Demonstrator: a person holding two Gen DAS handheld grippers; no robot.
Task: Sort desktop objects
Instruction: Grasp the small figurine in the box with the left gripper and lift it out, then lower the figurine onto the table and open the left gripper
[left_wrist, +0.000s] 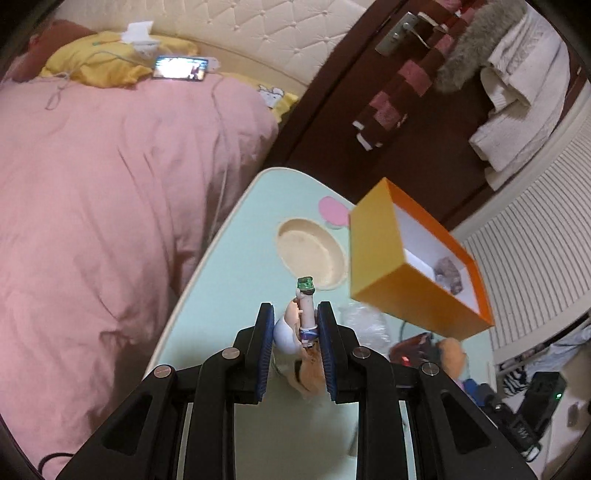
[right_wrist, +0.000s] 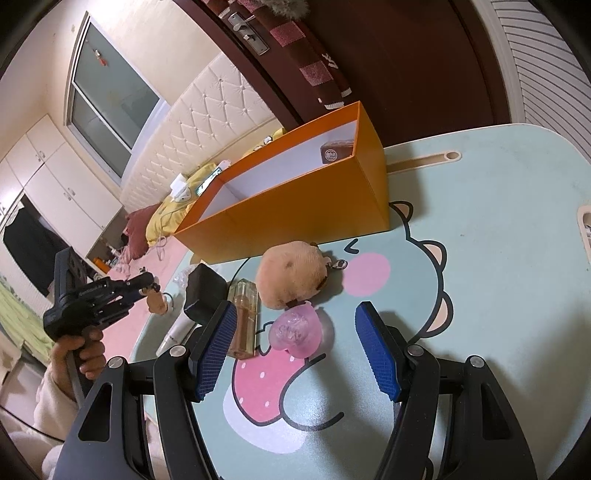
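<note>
My left gripper (left_wrist: 295, 314) is shut on a small figurine (left_wrist: 295, 332) with white shorts and a raised arm topped in green. It hangs above the near end of the pale green table (left_wrist: 236, 251). The right wrist view shows this left gripper (right_wrist: 149, 284) at the table's left edge with the figurine (right_wrist: 157, 301) in it. An orange box (left_wrist: 384, 266) (right_wrist: 295, 218) stands open beyond, a small brown box (right_wrist: 334, 151) inside. My right gripper (right_wrist: 297, 308) is open over a pink translucent heart (right_wrist: 295, 332), not touching it.
A plush hamster keychain (right_wrist: 291, 278), a perfume bottle (right_wrist: 245, 317), a black box (right_wrist: 205, 295) and a white tube (right_wrist: 177, 332) lie near the heart. The table has a round recess (left_wrist: 310, 251). A bed with a pink quilt (left_wrist: 110, 203) adjoins the table's left side.
</note>
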